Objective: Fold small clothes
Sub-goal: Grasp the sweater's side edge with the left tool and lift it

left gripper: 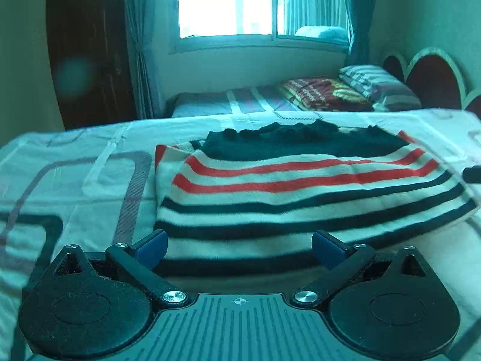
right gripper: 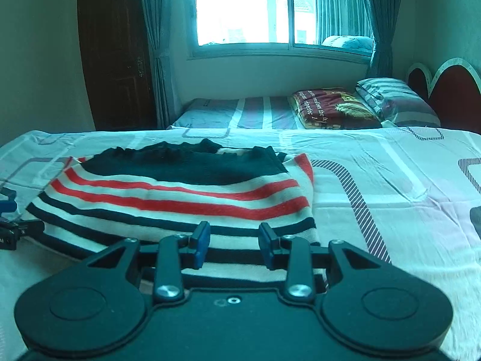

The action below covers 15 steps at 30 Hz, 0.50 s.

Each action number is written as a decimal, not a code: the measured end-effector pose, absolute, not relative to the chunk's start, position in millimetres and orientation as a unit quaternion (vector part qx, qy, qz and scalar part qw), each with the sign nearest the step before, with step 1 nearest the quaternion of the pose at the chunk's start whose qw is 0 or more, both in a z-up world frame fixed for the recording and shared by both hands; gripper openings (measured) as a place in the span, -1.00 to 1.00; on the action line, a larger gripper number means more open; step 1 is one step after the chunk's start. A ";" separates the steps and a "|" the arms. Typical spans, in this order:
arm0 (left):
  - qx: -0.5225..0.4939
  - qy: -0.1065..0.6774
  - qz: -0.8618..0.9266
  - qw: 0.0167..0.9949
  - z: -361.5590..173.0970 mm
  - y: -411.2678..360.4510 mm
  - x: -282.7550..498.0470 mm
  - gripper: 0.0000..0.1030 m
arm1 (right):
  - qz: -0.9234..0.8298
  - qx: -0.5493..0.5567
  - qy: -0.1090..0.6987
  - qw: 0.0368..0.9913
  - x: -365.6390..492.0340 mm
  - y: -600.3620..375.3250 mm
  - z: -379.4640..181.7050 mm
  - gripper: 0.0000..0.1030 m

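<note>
On the near part of the bed (right gripper: 390,180), toward its front edge, the striped knit top (left gripper: 300,198) lies folded over on itself, a dark panel and frilled collar showing at its far side (one fold done, I'd judge, though the bundle looks wide and may want another). Both grippers hover over its near hem: the left gripper (left gripper: 239,248) spread wide and empty, the right gripper (right gripper: 234,245) partly open with nothing pinched between its blue pads (right gripper: 202,245).
</note>
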<state>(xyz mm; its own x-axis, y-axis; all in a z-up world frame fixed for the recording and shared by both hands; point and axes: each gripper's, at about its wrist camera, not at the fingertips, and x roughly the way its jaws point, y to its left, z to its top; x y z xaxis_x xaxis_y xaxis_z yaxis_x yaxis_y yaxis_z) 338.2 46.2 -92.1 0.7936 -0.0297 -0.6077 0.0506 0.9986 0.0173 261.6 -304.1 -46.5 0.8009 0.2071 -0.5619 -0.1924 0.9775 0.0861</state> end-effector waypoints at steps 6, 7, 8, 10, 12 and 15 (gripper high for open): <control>-0.209 0.329 -0.012 0.921 -115.8 80.2 306.3 0.80 | 0.117 0.029 0.295 0.948 248.7 -298.4 -37.1 -0.31; -0.258 0.330 -0.008 0.908 -123.3 89.5 307.2 0.58 | 0.120 0.035 0.297 0.947 249.0 -298.5 -36.8 -0.31; -0.310 0.329 -0.006 0.892 -132.7 98.2 307.0 0.53 | 0.120 0.041 0.298 0.946 249.7 -298.2 -37.2 -0.31; -0.392 0.314 0.005 0.865 -148.0 114.0 308.8 0.52 | 0.121 0.052 0.302 0.944 252.6 -298.8 -38.2 -0.31; -0.438 0.293 0.010 0.850 -159.6 121.5 313.6 0.52 | 0.123 0.060 0.304 0.943 255.8 -298.2 -40.3 -0.31; -0.459 0.275 0.016 0.845 -166.0 125.5 326.2 0.52 | 0.127 0.074 0.311 0.939 262.8 -297.6 -45.7 -0.31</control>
